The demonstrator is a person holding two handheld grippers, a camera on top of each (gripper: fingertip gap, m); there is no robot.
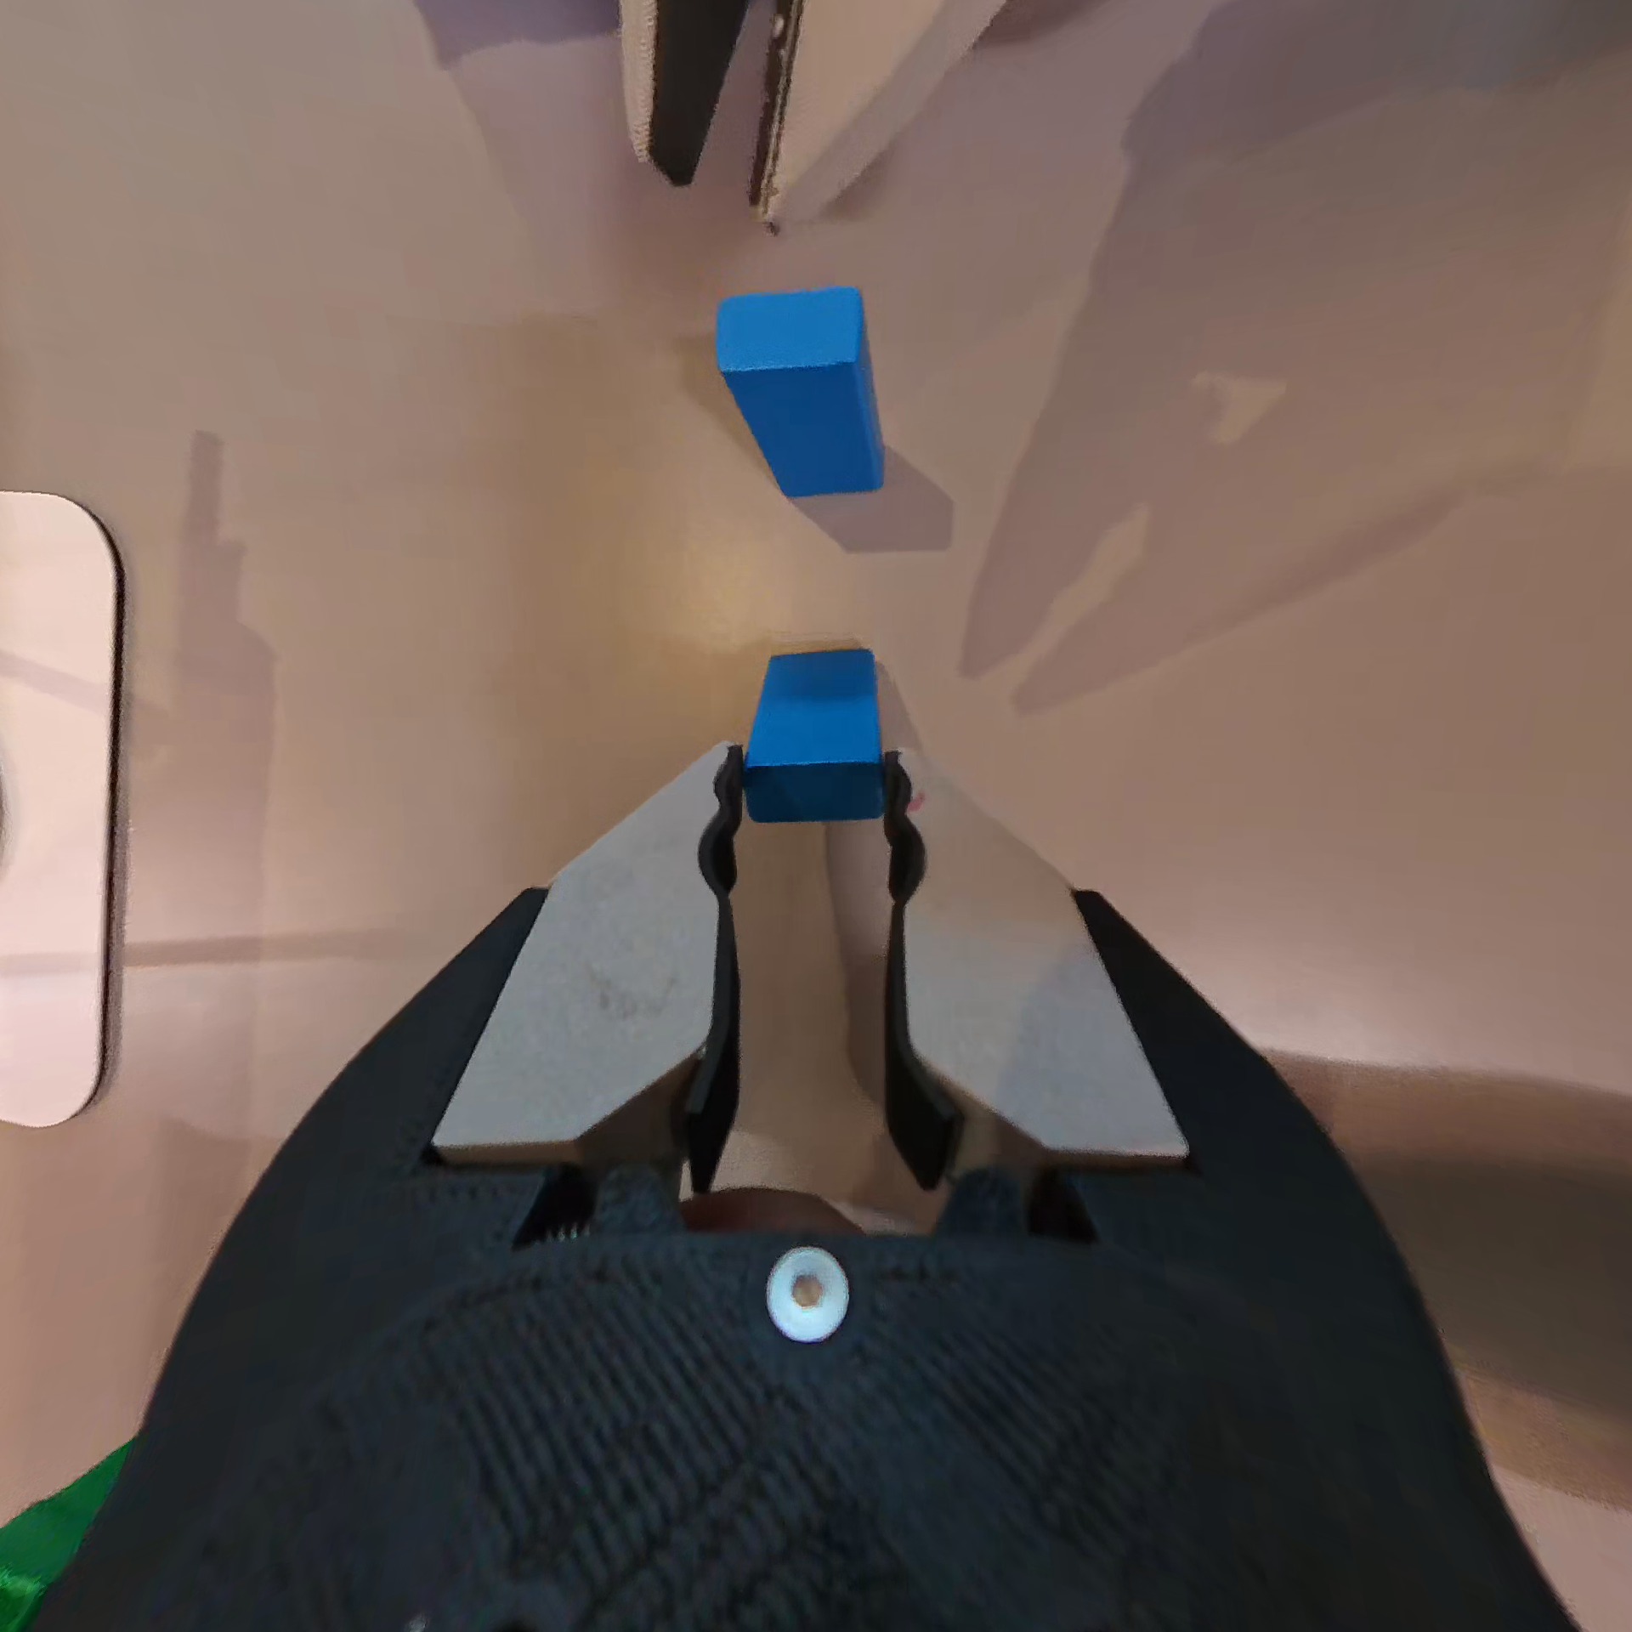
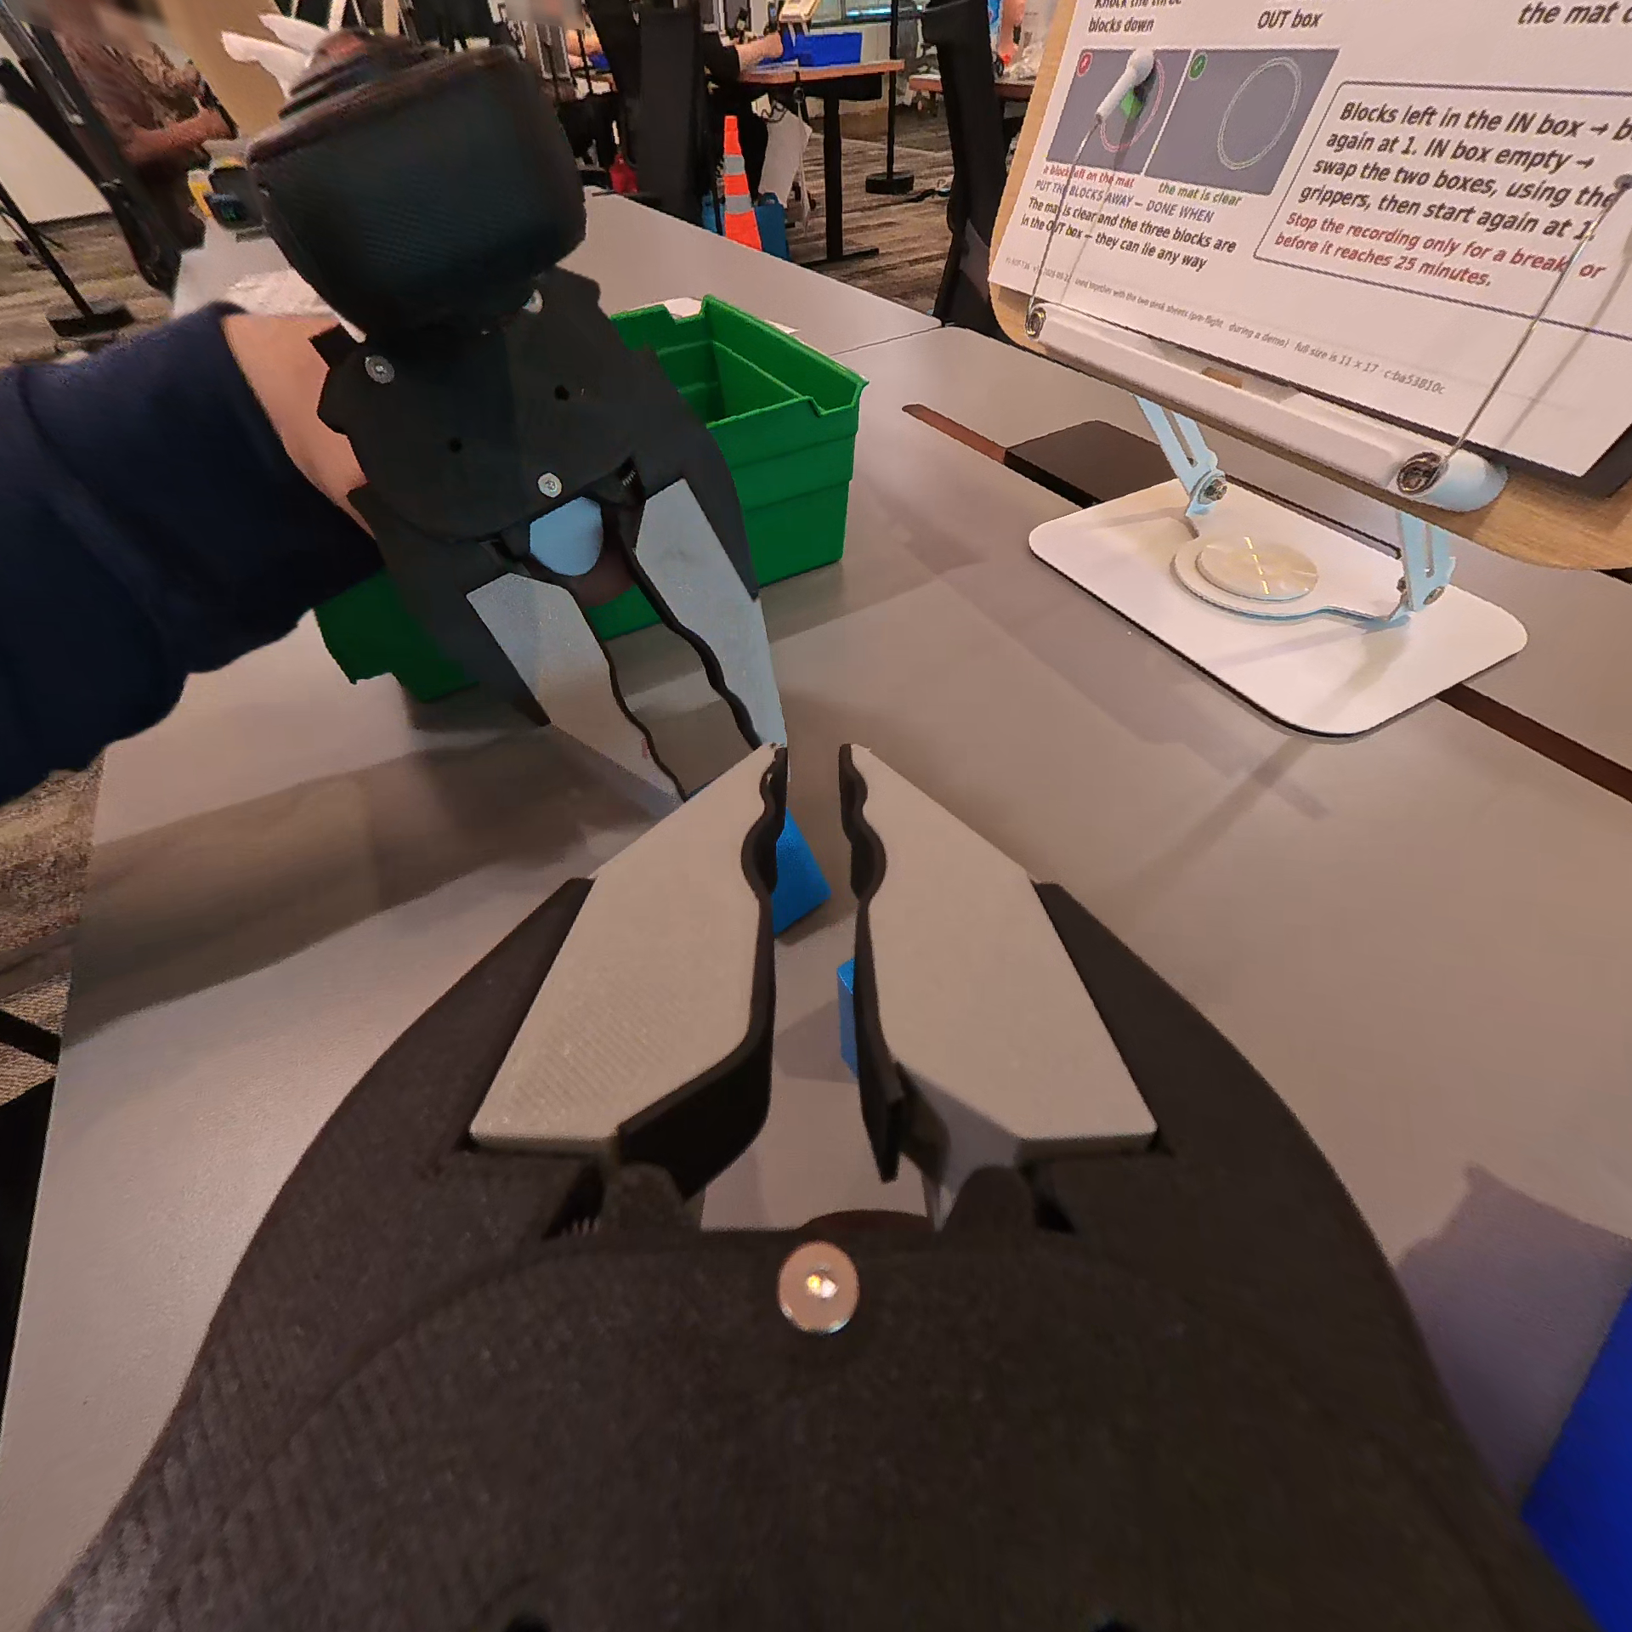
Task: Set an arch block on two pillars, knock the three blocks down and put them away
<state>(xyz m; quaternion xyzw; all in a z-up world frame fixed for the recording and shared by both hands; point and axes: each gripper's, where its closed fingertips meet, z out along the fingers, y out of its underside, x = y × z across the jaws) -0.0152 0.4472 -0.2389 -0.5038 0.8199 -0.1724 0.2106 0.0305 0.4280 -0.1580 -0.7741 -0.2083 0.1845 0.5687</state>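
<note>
My left gripper [image 1: 812,766] points down at the table and is shut on the top end of a blue pillar block [image 1: 817,706] that stands upright. A second blue pillar block [image 1: 799,389] stands upright just beyond it, apart from the first. The tips of my right gripper [image 1: 724,97] hang past that block. In the right wrist view my right gripper [image 2: 812,768] is narrowly open and empty above both blocks; the held block [image 2: 799,874] and the nearer one [image 2: 846,1016] show in the gap between its fingers. The left gripper [image 2: 733,770] reaches in from the left. No arch block shows.
A green bin [image 2: 795,459] with dividers stands on the grey table behind the left gripper. A white stand [image 2: 1272,609] holding an instruction sheet is at the right; its base also shows in the left wrist view [image 1: 53,795]. A blue object [image 2: 1581,1492] sits at the near right edge.
</note>
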